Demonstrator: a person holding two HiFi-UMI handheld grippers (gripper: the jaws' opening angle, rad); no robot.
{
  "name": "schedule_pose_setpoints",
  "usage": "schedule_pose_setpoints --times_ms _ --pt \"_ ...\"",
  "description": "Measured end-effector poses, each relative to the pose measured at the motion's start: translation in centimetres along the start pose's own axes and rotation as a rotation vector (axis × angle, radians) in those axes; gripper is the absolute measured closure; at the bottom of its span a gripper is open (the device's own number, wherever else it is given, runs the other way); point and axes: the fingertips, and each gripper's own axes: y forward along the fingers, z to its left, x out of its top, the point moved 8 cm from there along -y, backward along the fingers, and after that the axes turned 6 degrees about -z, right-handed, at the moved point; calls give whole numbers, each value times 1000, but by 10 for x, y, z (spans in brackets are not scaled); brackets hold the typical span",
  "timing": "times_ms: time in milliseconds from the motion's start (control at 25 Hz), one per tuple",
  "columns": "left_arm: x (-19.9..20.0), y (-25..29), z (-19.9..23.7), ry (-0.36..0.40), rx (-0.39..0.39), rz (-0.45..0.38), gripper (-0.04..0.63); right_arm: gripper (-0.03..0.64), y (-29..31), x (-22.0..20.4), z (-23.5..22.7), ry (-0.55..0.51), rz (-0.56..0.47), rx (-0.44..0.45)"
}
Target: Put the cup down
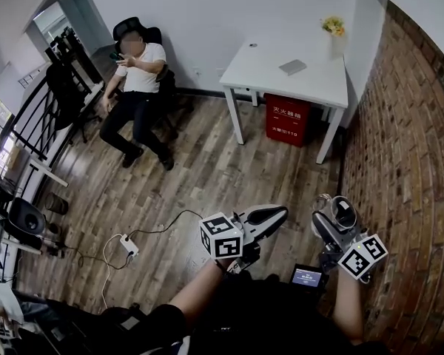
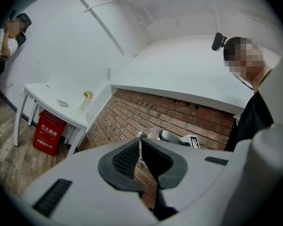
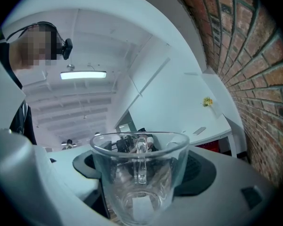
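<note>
Wood-plank floor [image 1: 207, 180] fills the room. At 12 o'clock stands a plain white wall [image 1: 229, 13]. At 1 o'clock, a white worktop [image 1: 314, 87] has a red box [image 1: 287, 119] beneath it. A brick wall [image 1: 407, 161] runs along 3 o'clock. At 11 o'clock, a person [image 1: 137, 87] sits in a black chair [image 1: 166, 87].

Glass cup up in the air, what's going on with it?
A person holds a gripper in each hand. The right gripper is clamped on the clear glass cup, held in the air beside the brick wall, not yet set down. The left gripper is shut with nothing in it. The white table stands across the room.
</note>
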Motion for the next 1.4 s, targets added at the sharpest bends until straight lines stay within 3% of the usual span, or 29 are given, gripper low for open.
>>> schedule_pose_setpoints --times_ms 200,440,720,1120,1280,1400 --pt "0 14 12 32 36 6 586 192 7 3 -22 -4 18 8" --pt "1 35 37 19 50 4 586 192 24 6 -53 4 22 -9" --pt "19 65 108 13 63 1 586 192 66 5 -104 10 19 -52" --pt "116 121 258 31 68 -17 586 192 198 40 -197 0 -28 -116" --pt "158 143 313 121 125 22 586 192 259 57 -232 2 -41 -131" --pt "185 162 339 170 120 57 586 192 295 67 -253 11 -36 -146"
